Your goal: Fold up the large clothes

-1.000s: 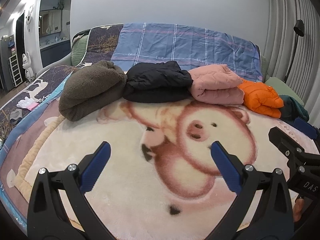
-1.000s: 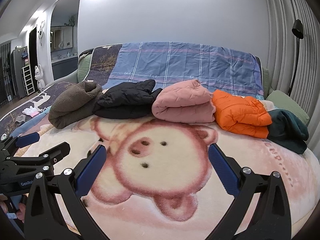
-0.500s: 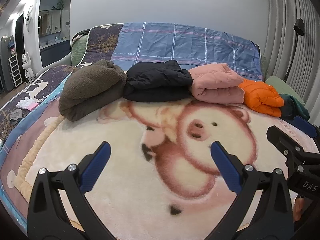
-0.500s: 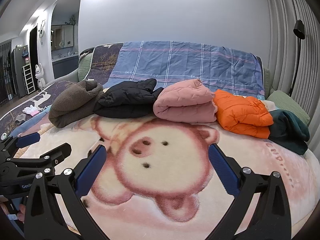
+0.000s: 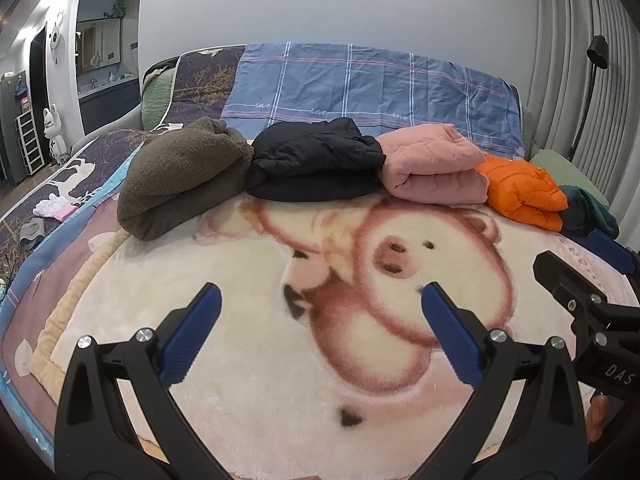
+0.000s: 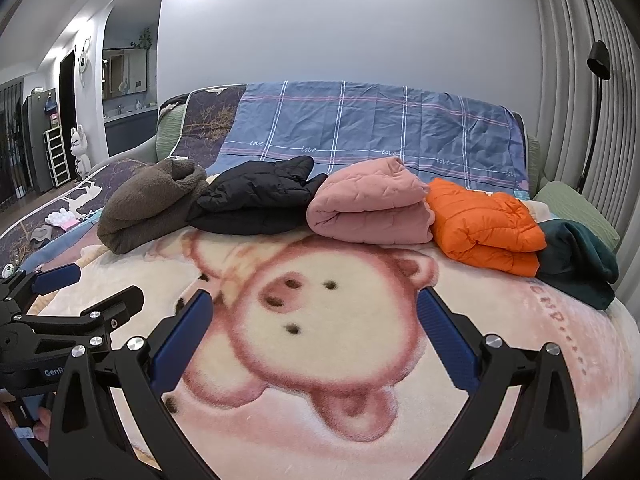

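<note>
Ahead of the tool lies a cream blanket with a pink pig print. Beyond it sit a brown fleece, a black jacket, a pink quilted coat, an orange jacket and a garment that seems dark green. Farthest hangs a blue checked sheet. The gripper pads are blue.

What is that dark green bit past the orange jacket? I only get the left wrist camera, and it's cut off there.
Observer: The right wrist view shows it whole: a folded dark green garment, last in the row, touching the orange jacket.
Operator: Anything in front of it?
Observer: Pink lettering printed on the blanket.
Operator: How does my gripper look from outside?
Observer: The left gripper sits at that view's left edge, jaws apart, holding nothing.
</note>
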A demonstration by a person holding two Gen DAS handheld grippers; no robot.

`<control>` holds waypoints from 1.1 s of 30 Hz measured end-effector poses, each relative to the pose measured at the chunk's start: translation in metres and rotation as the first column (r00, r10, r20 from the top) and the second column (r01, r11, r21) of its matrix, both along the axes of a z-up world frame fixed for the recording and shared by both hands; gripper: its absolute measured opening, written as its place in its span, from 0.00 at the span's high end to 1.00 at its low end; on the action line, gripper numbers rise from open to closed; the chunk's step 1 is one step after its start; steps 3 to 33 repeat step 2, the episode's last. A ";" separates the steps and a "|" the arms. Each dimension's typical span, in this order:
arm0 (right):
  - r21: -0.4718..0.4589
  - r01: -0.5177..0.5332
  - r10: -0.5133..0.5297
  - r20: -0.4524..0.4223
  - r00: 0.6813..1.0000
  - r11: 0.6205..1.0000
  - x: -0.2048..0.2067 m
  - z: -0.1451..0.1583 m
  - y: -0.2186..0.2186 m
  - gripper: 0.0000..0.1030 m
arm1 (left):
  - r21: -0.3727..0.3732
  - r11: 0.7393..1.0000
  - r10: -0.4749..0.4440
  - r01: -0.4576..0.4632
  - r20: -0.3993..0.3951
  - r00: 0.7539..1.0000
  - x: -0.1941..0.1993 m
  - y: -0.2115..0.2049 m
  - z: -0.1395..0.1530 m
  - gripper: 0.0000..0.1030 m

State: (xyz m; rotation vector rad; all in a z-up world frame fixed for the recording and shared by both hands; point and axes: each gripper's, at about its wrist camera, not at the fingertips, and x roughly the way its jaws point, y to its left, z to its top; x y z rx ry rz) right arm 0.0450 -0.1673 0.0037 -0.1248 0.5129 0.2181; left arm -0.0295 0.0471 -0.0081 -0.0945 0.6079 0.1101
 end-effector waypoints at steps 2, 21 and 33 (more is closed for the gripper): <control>0.001 0.000 0.000 -0.001 1.000 1.000 0.000 0.000 0.000 0.01 | 0.002 1.000 -0.002 0.002 -0.001 1.000 0.000 0.000 0.000 0.02; 0.001 0.000 0.000 -0.001 1.000 1.000 0.000 0.000 0.000 0.01 | 0.002 1.000 -0.002 0.002 -0.001 1.000 0.000 0.000 0.000 0.02; 0.001 0.000 0.000 -0.001 1.000 1.000 0.000 0.000 0.000 0.01 | 0.002 1.000 -0.002 0.002 -0.001 1.000 0.000 0.000 0.000 0.02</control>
